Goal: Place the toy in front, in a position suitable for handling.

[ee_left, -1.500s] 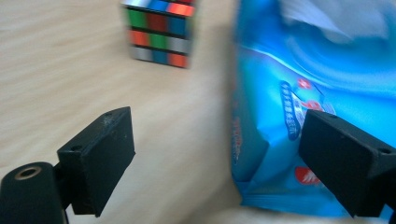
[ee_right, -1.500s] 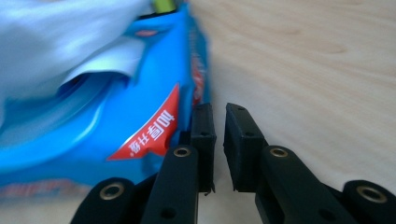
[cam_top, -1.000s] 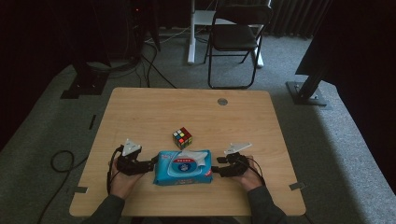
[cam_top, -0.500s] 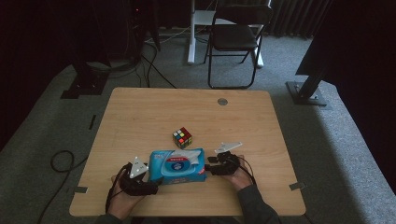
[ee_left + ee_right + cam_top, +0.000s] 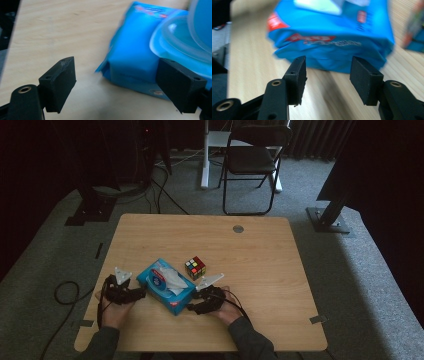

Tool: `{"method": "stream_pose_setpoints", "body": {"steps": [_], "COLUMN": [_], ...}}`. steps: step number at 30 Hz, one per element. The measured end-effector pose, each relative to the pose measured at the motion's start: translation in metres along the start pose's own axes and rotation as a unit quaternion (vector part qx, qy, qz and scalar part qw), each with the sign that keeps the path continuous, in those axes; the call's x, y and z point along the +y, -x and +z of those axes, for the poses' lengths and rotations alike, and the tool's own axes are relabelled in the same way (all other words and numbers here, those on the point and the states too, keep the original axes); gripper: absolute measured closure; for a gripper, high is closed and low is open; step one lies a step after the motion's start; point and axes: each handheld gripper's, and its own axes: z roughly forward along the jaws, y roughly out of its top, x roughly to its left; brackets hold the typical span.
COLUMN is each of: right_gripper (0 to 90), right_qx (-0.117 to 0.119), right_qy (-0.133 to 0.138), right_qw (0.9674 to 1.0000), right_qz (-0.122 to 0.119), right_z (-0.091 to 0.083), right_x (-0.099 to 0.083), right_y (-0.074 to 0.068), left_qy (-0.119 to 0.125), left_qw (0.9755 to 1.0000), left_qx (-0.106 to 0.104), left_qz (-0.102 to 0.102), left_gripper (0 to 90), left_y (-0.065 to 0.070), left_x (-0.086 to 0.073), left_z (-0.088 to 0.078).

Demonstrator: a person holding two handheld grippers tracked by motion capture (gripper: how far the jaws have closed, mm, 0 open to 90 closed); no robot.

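A blue pack of wet wipes point(image 5: 162, 285) lies diagonally on the wooden table point(image 5: 260, 250), its lid up and a white wipe showing. My left gripper point(image 5: 137, 294) sits at the pack's left end. In the left gripper view it point(image 5: 117, 66) is open wide, with the pack's corner point(image 5: 132, 62) between the jaws and the left pad well clear of it. My right gripper point(image 5: 191, 308) is at the pack's near right corner. Its jaws point(image 5: 329, 63) have just been opening, with nothing between them, and the pack point(image 5: 332, 37) lies just beyond the tips.
A colour cube point(image 5: 195, 267) stands just behind the pack, also seen as the cube point(image 5: 414, 35) at the right. A round grommet point(image 5: 238, 228) sits near the table's far edge. A folding chair point(image 5: 252, 160) stands beyond it, and a cable point(image 5: 65, 292) loops on the floor at left.
The pack has turned from lying crosswise to a diagonal and shifted left, with a white wipe now showing. The right hand has moved left with it. The left hand has drawn back to the left.
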Motion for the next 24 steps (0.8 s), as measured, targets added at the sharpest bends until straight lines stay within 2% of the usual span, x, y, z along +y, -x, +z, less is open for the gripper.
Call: {"method": "stream_pose_setpoints", "body": {"steps": [3, 6, 10, 12, 13, 14, 15, 18, 22, 24], "right_gripper": [47.7, 50.2, 50.8, 50.2, 50.2, 50.1, 48.2, 47.2, 48.7, 47.8], "right_qx": [0.020, 0.023, 0.035, 0.043, 0.043, 0.042, 0.039, 0.030, 0.014, 0.005], "right_qy": [0.009, 0.003, 0.016, 0.020, 0.020, 0.018, 0.014, 0.017, 0.020, 0.023], "right_qw": [0.9996, 0.9992, 0.9983, 0.9977, 0.9977, 0.9976, 0.9975, 0.9977, 0.9988, 0.9993], "right_qz": [-0.017, -0.034, -0.044, -0.049, -0.049, -0.052, -0.057, -0.059, -0.042, -0.030], "right_z": [0.011, 0.026, 0.043, 0.051, 0.051, 0.054, 0.055, 0.043, 0.022, 0.015], "right_x": [0.011, 0.021, 0.031, 0.036, 0.036, 0.038, 0.037, 0.029, 0.012, 0.005], "right_y": [-0.012, -0.022, -0.033, -0.037, -0.037, -0.039, -0.040, -0.035, -0.020, -0.014], "left_qy": [-0.003, -0.016, -0.027, -0.027, -0.027, -0.022, -0.016, -0.003, 0.024, 0.032], "left_qw": [0.9999, 0.9994, 0.9990, 0.9987, 0.9987, 0.9977, 0.9974, 0.9973, 0.9969, 0.9971], "left_qx": [0.013, 0.026, 0.030, 0.029, 0.029, 0.027, 0.021, 0.015, 0.000, -0.004], "left_qz": [-0.011, -0.016, -0.019, -0.033, -0.033, -0.058, -0.068, -0.072, -0.075, -0.068], "left_gripper": [16.7, 18.1, 20.9, 21.5, 21.7, 21.7, 21.8, 21.9, 22.0, 22.3], "left_y": [-0.010, -0.018, -0.022, -0.026, -0.026, -0.031, -0.032, -0.031, -0.026, -0.021], "left_x": [0.013, 0.026, 0.040, 0.044, 0.044, 0.045, 0.044, 0.041, 0.037, 0.038], "left_z": [0.016, 0.033, 0.051, 0.056, 0.056, 0.053, 0.049, 0.032, 0.004, -0.009]}}
